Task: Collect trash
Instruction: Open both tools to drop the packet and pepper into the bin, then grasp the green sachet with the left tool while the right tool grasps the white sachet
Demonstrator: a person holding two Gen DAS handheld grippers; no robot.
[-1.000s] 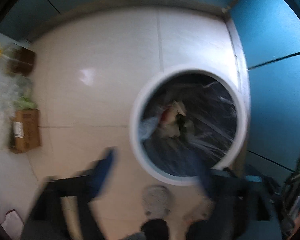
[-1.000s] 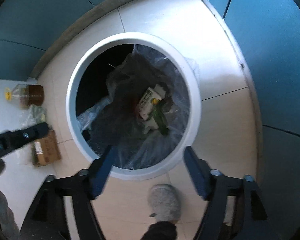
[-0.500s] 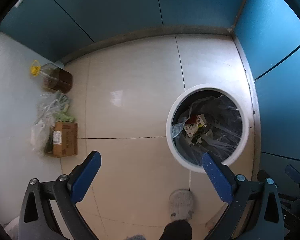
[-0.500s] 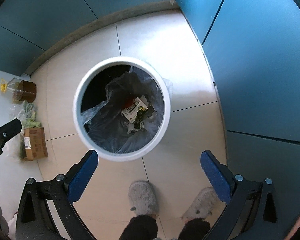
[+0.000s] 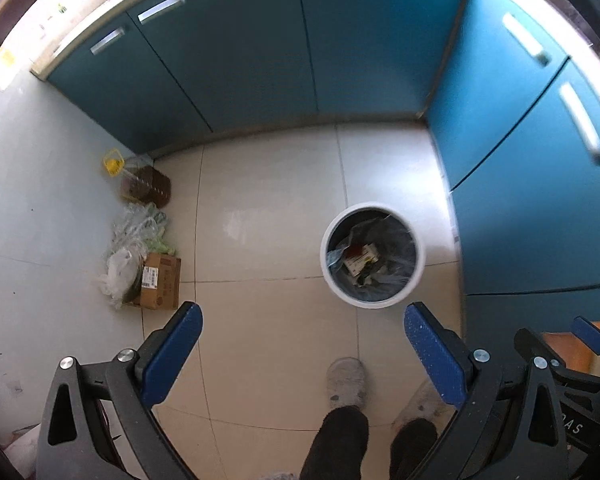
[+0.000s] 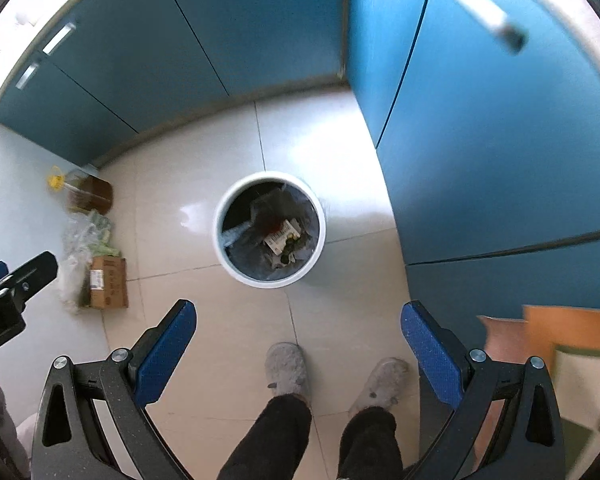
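A white round trash bin [image 5: 419, 257] with a dark liner stands on the tiled floor by the blue cabinets; it also shows in the right wrist view [image 6: 219, 236]. Inside lie a white carton [image 5: 360, 260] [image 6: 282, 236] and other scraps. My left gripper [image 5: 302, 322] is open and empty, held high above the floor, left of the bin. My right gripper [image 6: 297, 318] is open and empty, high above the floor, nearer than the bin. The right gripper's body shows at the left wrist view's right edge [image 5: 560, 364].
Blue cabinets [image 5: 259, 52] line the back and right. By the left wall sit an oil jug [image 5: 143, 186], plastic bags [image 5: 133, 240] and a cardboard box [image 5: 161, 286]. The person's slippered feet [image 6: 287, 368] stand below the grippers.
Both grippers have risen well away from the bin, which now looks small and far below. More of the cabinets and floor has come into view.
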